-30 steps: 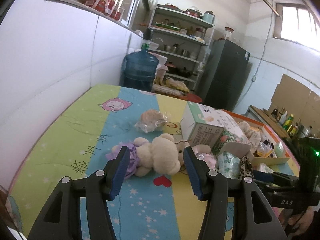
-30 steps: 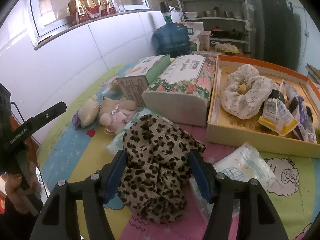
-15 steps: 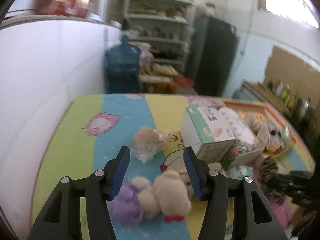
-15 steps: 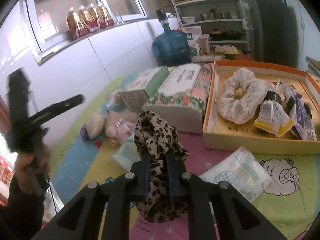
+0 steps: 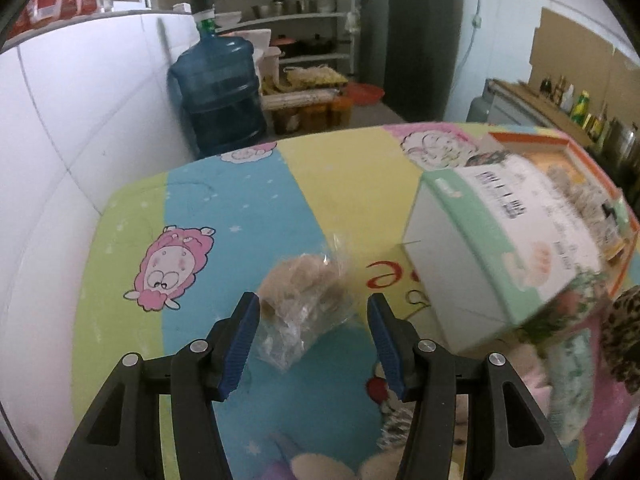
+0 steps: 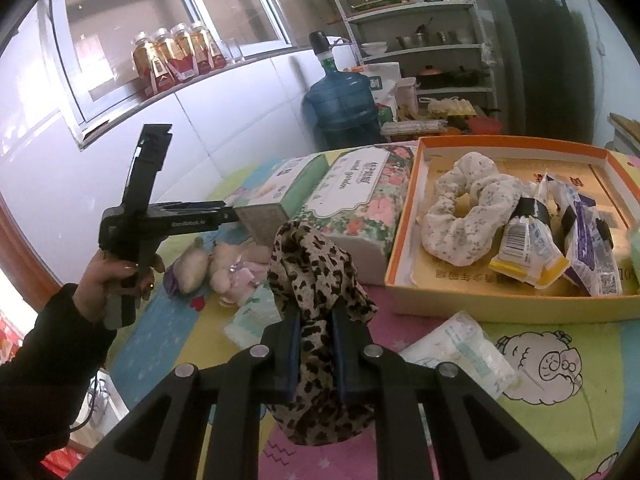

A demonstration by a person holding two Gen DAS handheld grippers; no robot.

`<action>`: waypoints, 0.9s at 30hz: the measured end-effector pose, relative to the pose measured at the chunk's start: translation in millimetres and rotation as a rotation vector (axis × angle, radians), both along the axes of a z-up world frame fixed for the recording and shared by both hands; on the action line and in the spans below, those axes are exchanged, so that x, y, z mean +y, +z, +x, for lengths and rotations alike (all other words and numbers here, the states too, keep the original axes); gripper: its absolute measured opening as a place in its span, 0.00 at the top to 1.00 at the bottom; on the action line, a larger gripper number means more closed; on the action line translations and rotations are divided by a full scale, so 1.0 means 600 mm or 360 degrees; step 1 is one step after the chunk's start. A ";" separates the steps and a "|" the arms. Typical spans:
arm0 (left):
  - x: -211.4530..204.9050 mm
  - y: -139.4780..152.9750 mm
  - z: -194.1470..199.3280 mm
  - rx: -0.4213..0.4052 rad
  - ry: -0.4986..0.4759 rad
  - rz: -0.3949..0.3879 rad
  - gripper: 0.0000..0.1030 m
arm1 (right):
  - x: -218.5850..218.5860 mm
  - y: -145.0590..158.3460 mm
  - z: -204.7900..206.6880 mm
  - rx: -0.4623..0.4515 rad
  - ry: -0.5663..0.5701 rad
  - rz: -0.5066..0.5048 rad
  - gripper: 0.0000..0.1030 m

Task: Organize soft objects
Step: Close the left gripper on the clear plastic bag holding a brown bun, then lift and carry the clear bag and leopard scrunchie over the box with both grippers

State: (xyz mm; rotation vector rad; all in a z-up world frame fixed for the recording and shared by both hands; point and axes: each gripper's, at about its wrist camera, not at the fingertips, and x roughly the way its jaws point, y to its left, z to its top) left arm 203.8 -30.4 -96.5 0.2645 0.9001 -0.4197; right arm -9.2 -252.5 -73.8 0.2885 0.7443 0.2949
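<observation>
Partway through. Right gripper [image 6: 316,344] clamped on leopard-print scrunchie [image 6: 316,276], lifted beside orange tray [image 6: 500,300] already holding floral scrunchie [image 6: 464,208] and packets. Left gripper [image 5: 314,328] spread wide around bagged plush [image 5: 308,300], not gripping. Teddy bears [image 6: 216,268] unsorted on mat.

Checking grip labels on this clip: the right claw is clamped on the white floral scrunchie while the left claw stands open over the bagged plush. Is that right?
Not quite. The right claw is clamped on the leopard-print scrunchie, as the right wrist view shows; the white floral scrunchie lies in the orange tray. The left claw does stand open over the bagged plush.
</observation>
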 end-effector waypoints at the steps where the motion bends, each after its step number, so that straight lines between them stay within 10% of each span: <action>1: -0.002 -0.003 0.006 -0.0006 -0.0001 0.0026 0.44 | -0.001 -0.002 0.003 0.0006 -0.0001 0.0010 0.86; 7: 0.009 -0.015 0.031 0.0071 0.0025 -0.0056 0.46 | -0.006 -0.009 0.008 0.0019 -0.0011 0.0014 0.86; 10: 0.016 -0.024 0.036 0.0100 0.0027 -0.0104 0.66 | -0.007 -0.011 0.013 0.0029 -0.0020 0.0012 0.86; 27: 0.054 0.014 -0.028 -0.0080 0.0067 -0.0246 0.67 | -0.010 -0.014 0.019 0.0030 -0.0021 0.0004 0.86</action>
